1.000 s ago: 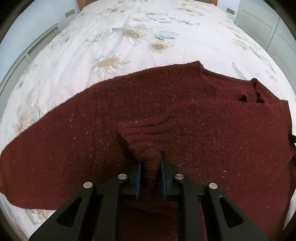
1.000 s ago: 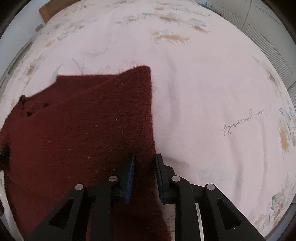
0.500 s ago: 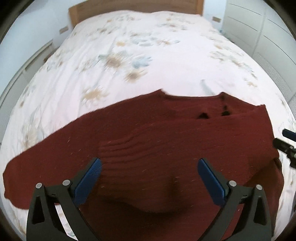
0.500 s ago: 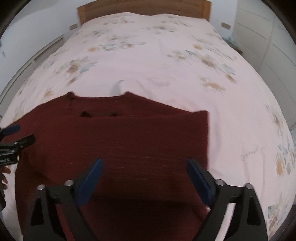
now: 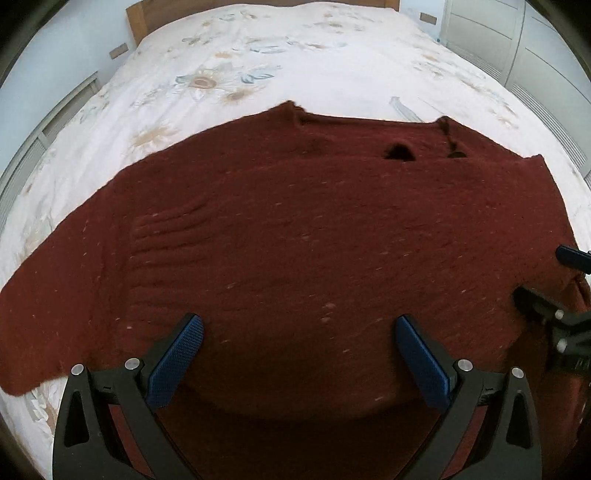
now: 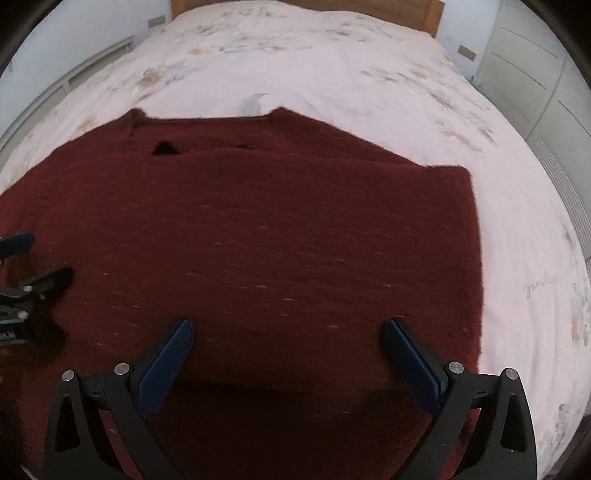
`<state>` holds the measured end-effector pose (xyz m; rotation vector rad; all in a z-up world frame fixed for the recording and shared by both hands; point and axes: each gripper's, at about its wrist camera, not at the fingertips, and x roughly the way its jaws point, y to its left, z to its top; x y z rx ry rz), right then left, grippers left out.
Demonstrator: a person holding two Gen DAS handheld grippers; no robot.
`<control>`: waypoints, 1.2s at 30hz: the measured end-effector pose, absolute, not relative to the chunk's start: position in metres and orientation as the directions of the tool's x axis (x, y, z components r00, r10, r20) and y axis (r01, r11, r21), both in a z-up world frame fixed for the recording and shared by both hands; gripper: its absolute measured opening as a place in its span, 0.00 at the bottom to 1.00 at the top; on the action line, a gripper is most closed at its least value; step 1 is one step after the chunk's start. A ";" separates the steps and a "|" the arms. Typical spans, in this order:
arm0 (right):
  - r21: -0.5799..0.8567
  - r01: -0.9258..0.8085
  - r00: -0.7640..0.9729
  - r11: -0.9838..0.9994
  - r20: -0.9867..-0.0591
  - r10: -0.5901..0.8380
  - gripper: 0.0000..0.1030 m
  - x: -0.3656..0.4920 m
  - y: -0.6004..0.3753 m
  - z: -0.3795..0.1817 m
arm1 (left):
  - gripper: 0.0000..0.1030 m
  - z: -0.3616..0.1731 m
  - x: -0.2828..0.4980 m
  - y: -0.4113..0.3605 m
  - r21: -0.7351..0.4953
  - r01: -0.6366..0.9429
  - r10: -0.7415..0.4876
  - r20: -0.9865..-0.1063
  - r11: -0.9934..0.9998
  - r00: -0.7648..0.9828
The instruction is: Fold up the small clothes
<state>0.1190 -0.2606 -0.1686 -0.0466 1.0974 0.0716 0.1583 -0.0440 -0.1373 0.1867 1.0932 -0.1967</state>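
A dark red knitted sweater (image 5: 314,229) lies spread on the bed, neckline at the far side, a folded layer lying across its body. It also fills the right wrist view (image 6: 277,240), where its right edge runs straight. My left gripper (image 5: 299,350) is open and empty, held above the sweater's near part. My right gripper (image 6: 288,350) is open and empty above the near right part. The right gripper shows at the right edge of the left wrist view (image 5: 561,295). The left gripper shows at the left edge of the right wrist view (image 6: 22,280).
The sweater lies on a white floral bedspread (image 5: 295,55) over a wide bed with a wooden headboard (image 6: 295,7). White cabinets (image 5: 535,44) stand along the right side. A pale wall with a low ledge (image 5: 55,99) runs along the left.
Both grippers let go of the sweater, opened wide and drew back and up. The sweater's folded layer now lies flat on the bed.
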 end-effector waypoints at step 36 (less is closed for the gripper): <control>-0.018 -0.029 0.519 0.999 -0.855 0.000 1.00 0.070 -0.293 -0.131 | 0.99 -0.064 0.137 0.066 -0.034 0.005 -0.032 -0.875 0.999 0.483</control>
